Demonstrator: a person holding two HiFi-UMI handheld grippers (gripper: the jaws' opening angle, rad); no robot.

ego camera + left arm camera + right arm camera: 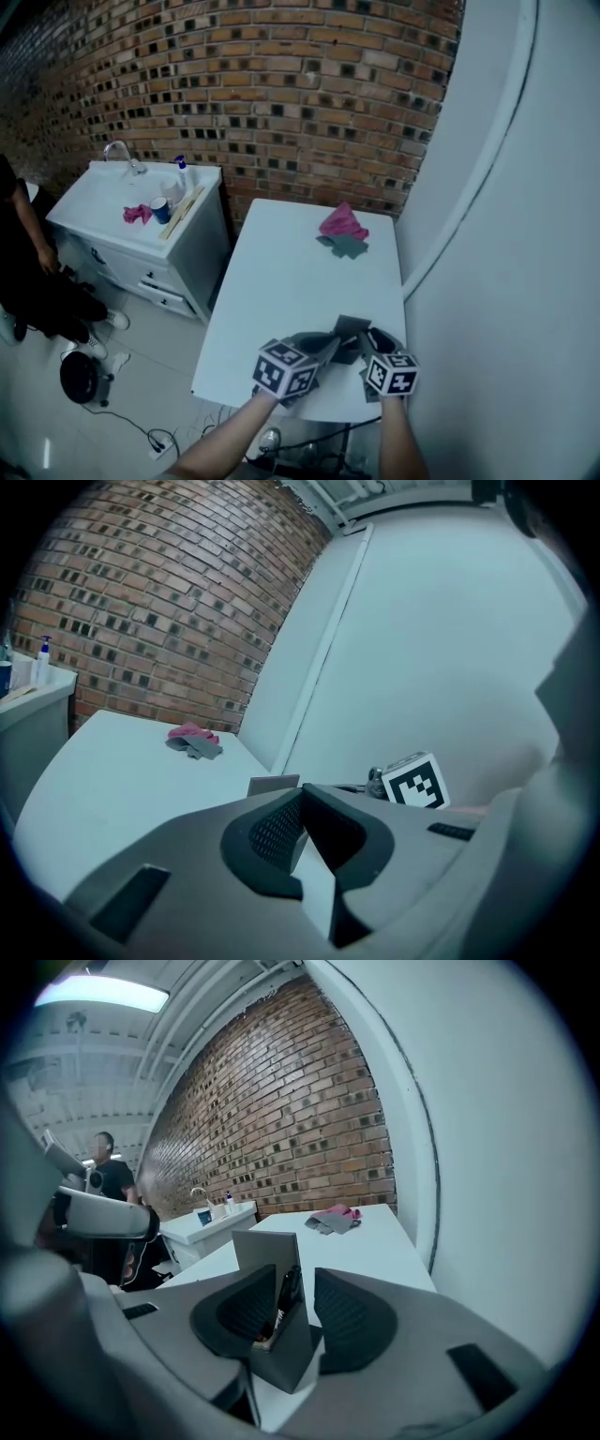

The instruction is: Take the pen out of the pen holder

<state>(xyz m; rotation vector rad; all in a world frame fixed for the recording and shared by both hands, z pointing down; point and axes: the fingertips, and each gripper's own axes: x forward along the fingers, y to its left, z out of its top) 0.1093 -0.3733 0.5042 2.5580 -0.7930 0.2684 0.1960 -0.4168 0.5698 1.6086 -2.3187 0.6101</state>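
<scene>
Jaws of the left gripper (302, 791) are drawn together, their tips meeting with nothing clamped between them; we see only a wedge of white table (112, 789) through the gap lower down. Over in the right gripper view, the right gripper (295, 1277) has its jaws spread wide, and the pen holder (281, 1354) stands between them on the table. The pad on the right side of that view is clear of the holder. The other pad sits close against the holder's tall back panel, and we cannot tell whether it touches.

We see a dark pen (290, 1288) in the grey, open-topped holder, leaning upright against the back panel. Something red and pale lies low in the same compartment, and we cannot make out what it is. The pen's lower part is hidden by the holder's wall.

From the head view, both grippers are at the near edge of the table with the holder between them, mostly covered by their bodies; we cannot pick out the pen there. The left gripper view shows just the top edge of the holder's panel beyond its jaws, and the right gripper's marker cube (415, 781) just past it.

At the table's far end, a pink cloth (343, 221) lies touching a grey cloth (347, 247). A person (28, 272) is cut off at the left edge.
</scene>
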